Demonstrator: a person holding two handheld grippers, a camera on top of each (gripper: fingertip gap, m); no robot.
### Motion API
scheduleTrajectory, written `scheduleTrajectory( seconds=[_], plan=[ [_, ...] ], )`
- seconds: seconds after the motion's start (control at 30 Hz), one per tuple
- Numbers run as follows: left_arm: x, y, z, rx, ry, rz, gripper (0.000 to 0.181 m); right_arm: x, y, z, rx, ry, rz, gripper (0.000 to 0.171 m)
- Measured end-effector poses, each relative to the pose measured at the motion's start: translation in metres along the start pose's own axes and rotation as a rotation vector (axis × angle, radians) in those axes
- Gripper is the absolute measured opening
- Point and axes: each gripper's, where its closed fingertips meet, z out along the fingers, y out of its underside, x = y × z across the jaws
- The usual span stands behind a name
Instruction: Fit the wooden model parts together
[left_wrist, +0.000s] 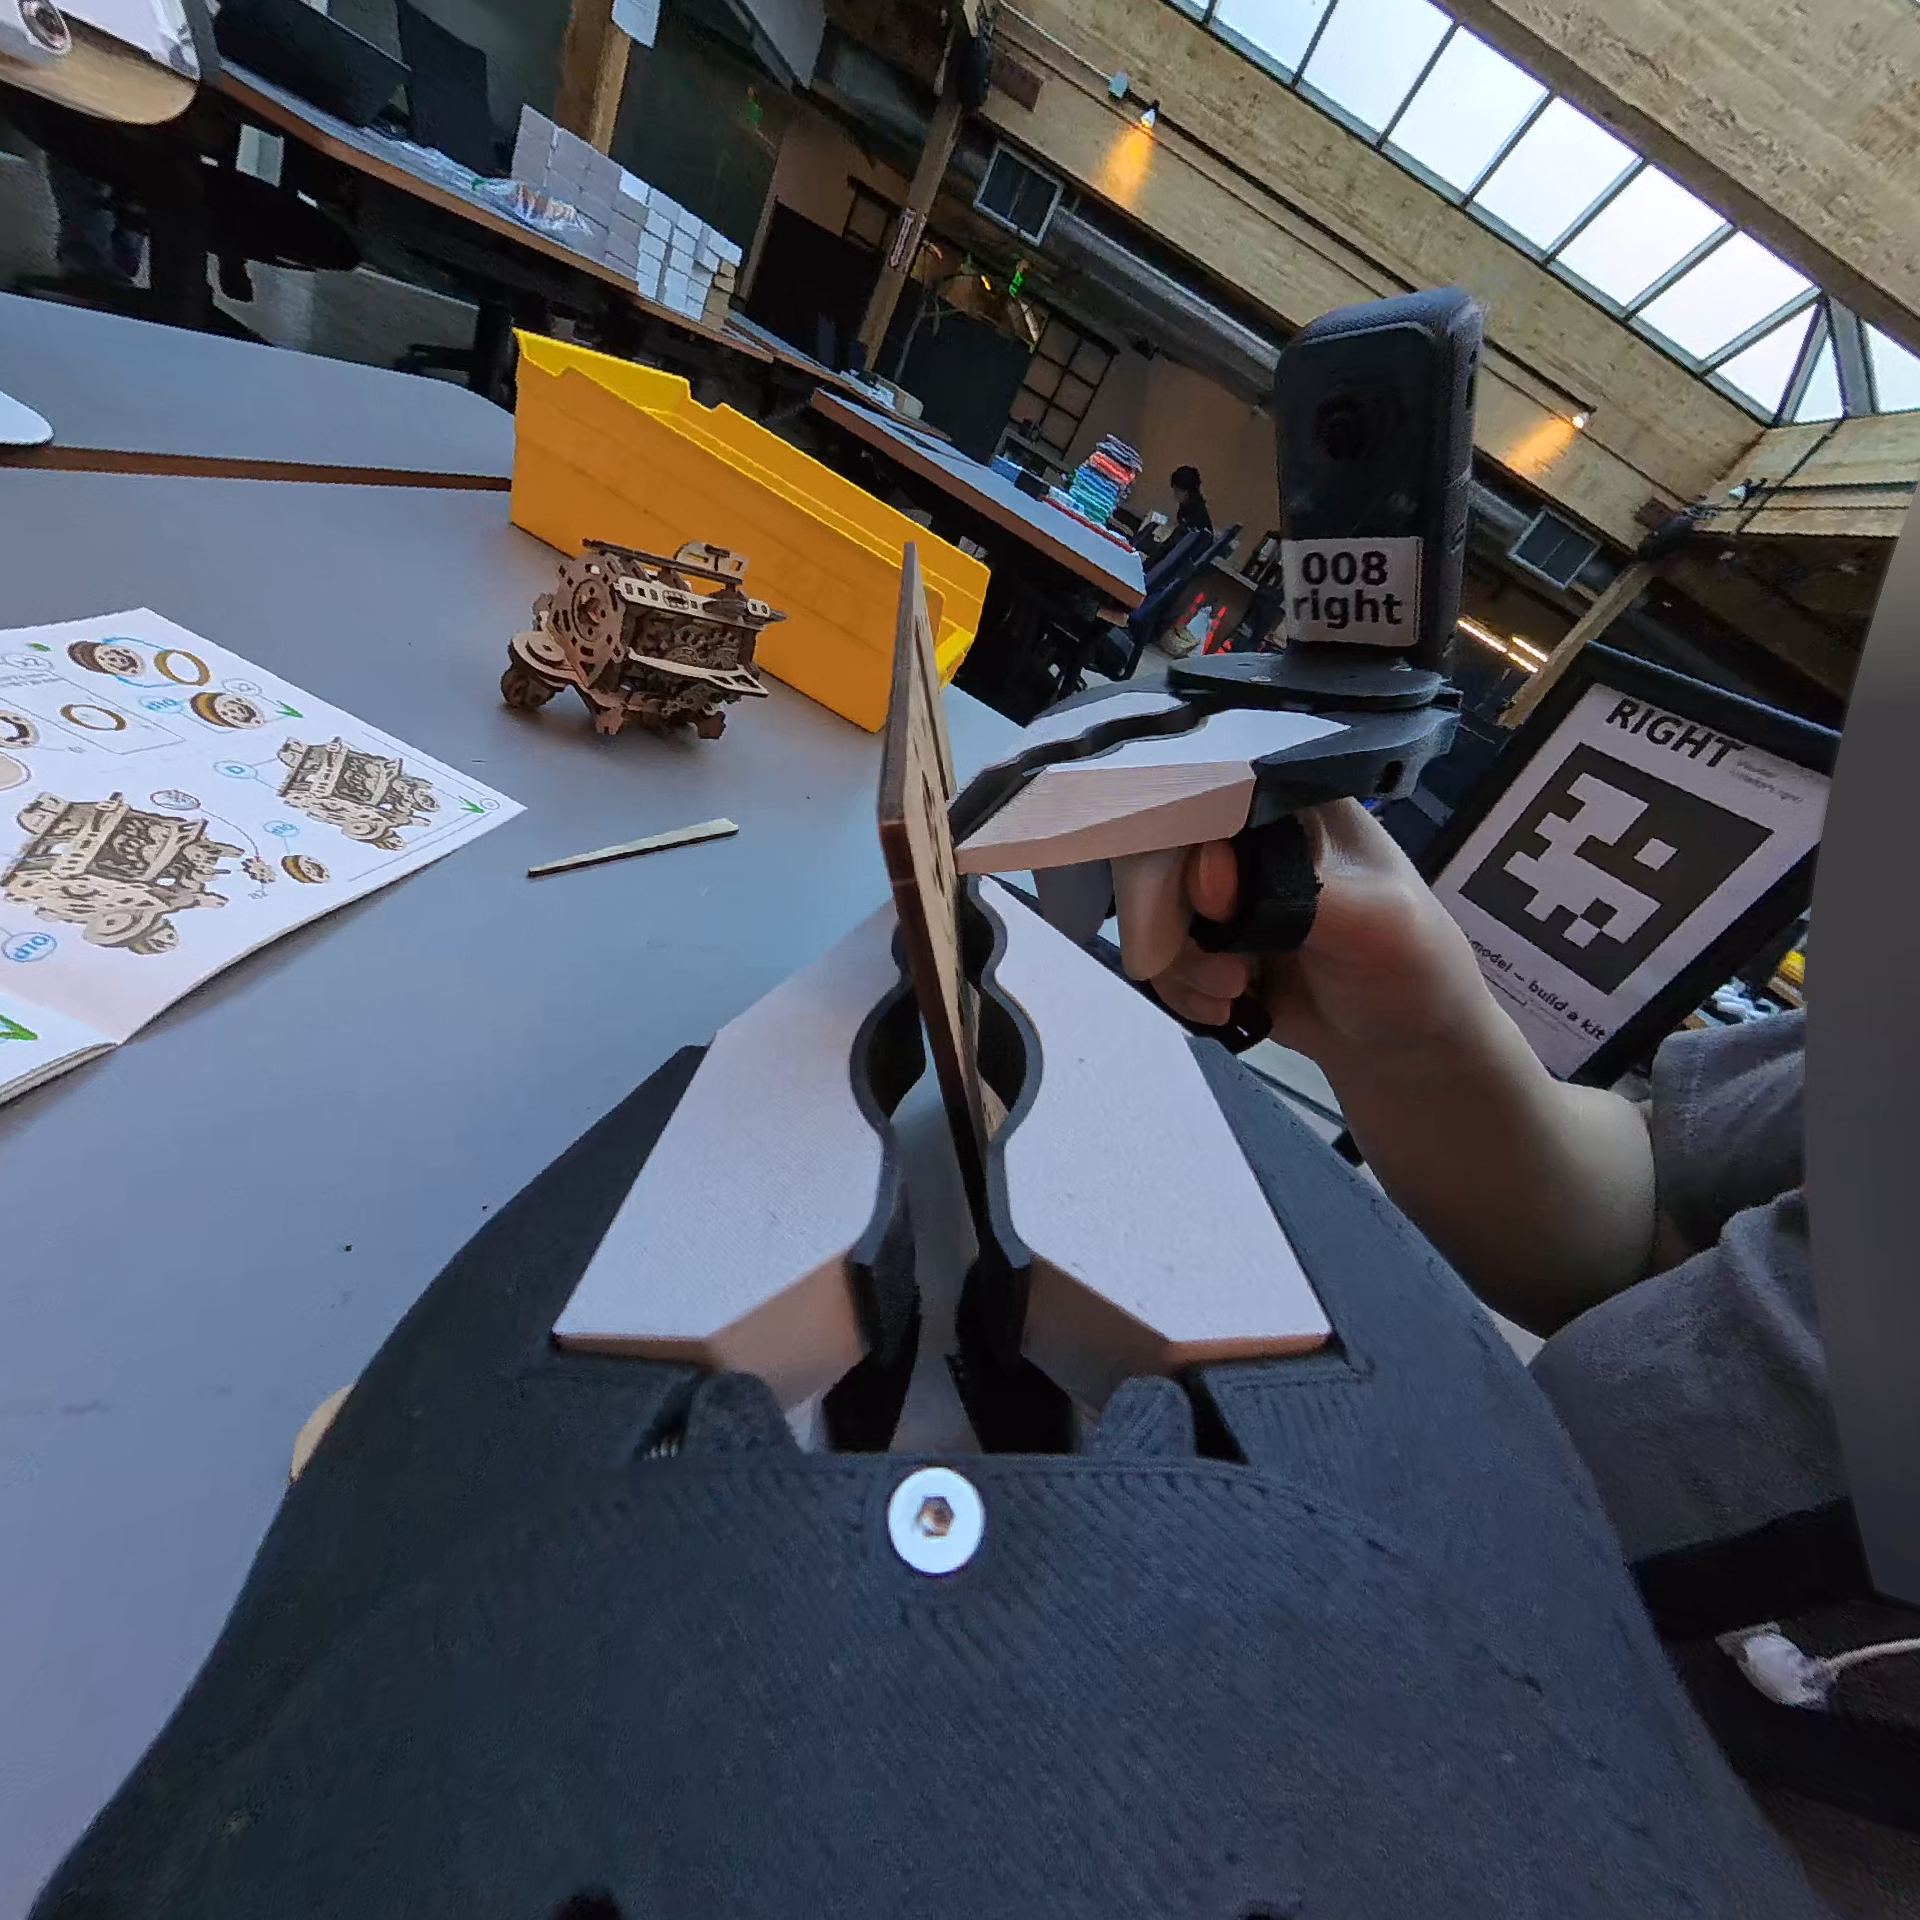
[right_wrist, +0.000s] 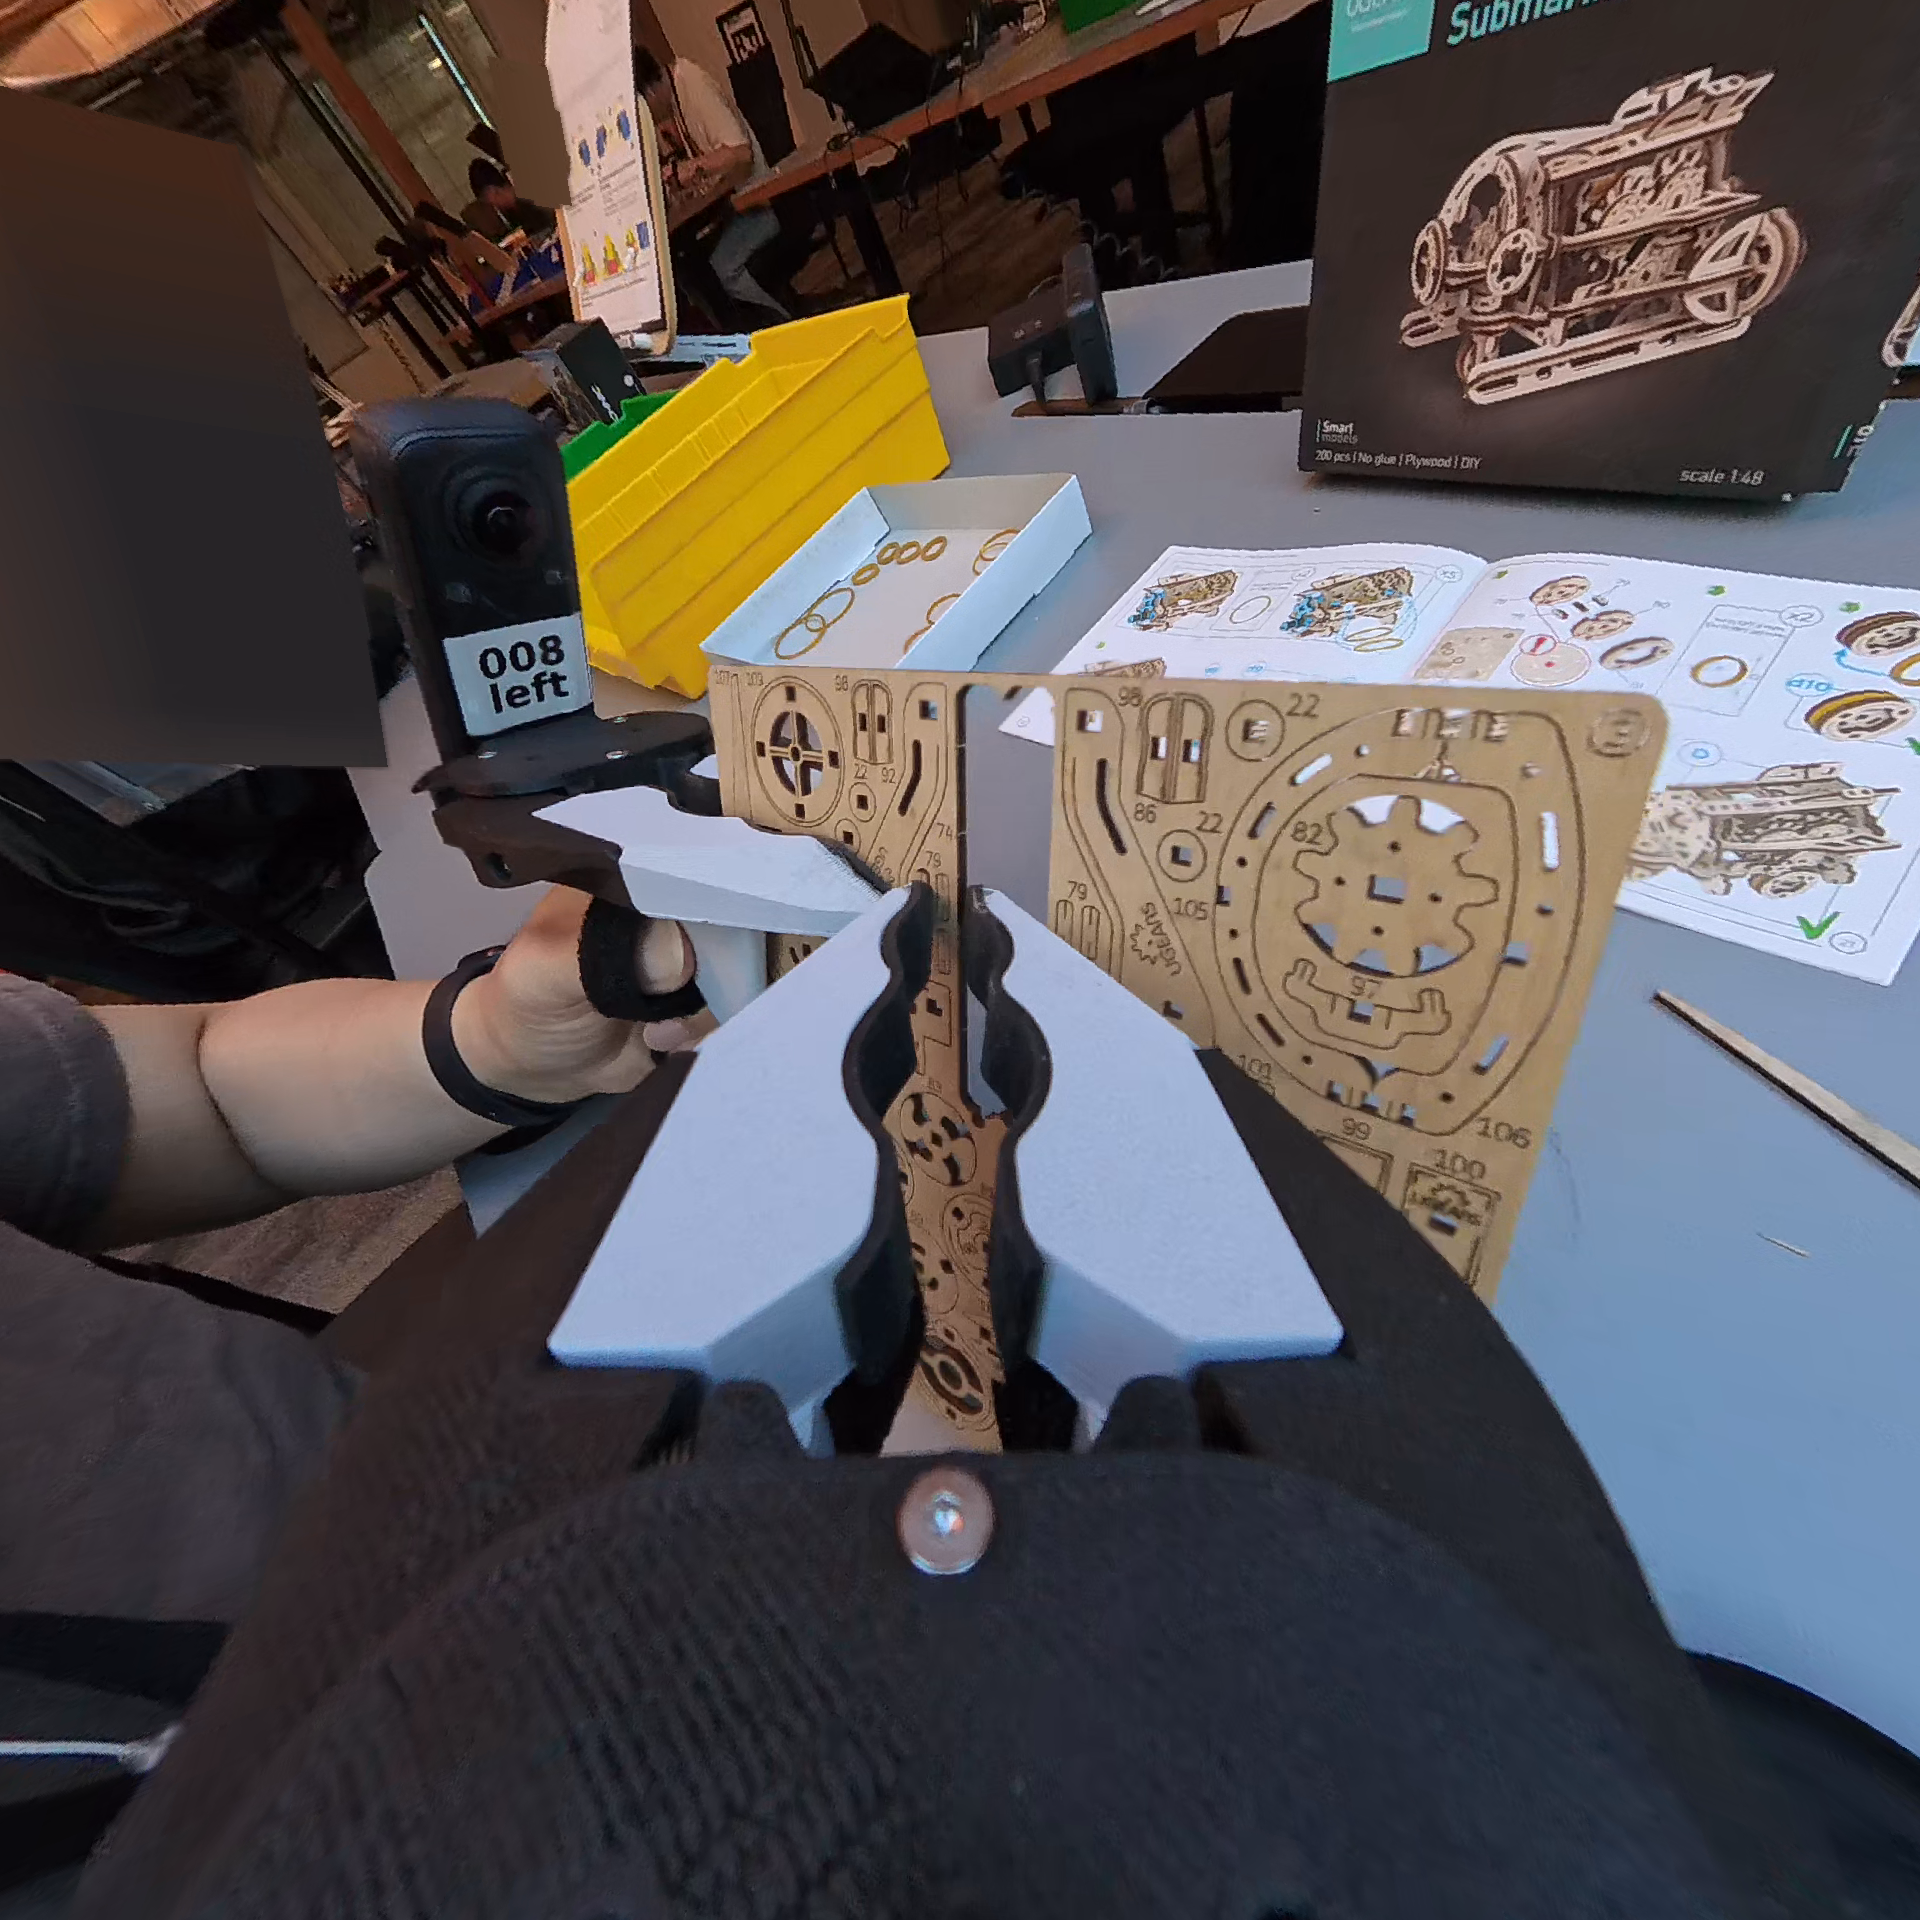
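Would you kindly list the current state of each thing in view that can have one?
Left gripper: shut on the wooden sheet.
Right gripper: tips at the sheet, grip unclear.
Wooden sheet: upright, some parts already punched out.
Instruction booklet: open.
White tray: open, holding rings.
Wooden model: partly assembled, on the table.

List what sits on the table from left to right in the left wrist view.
Instruction booklet → assembled wooden model → loose wooden strip → wooden parts sheet, held upright between the left gripper's fingers.
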Motion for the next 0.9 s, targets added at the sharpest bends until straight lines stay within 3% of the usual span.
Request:
scheduleTrajectory(
  seconds=[0.3, 0.5, 0.7, 0.9],
  plan=[
    [-0.009, 0.003, 0.0, -0.006, -0.095, 0.052, 0.0, 0.005, 0.003, 0.007, 0.031, 0.046, 0.004, 0.004],
    [-0.008, 0.007, 0.003, -0.008, 0.014, -0.049, 0.001, 0.007, 0.006, 0.003, 0.022, -0.037, 0.023, 0.004],
    [-0.011, 0.005, 0.002, -0.004, -0.006, -0.028, 0.001, 0.008, 0.003, 0.006, 0.073, -0.019, -0.008, 0.004],
    [-0.013, 0.01, 0.004, -0.028, 0.016, -0.143, 0.001, 0.011, 0.008, 0.007, 0.015, 0.064, -0.176, 0.005]
  ],
)
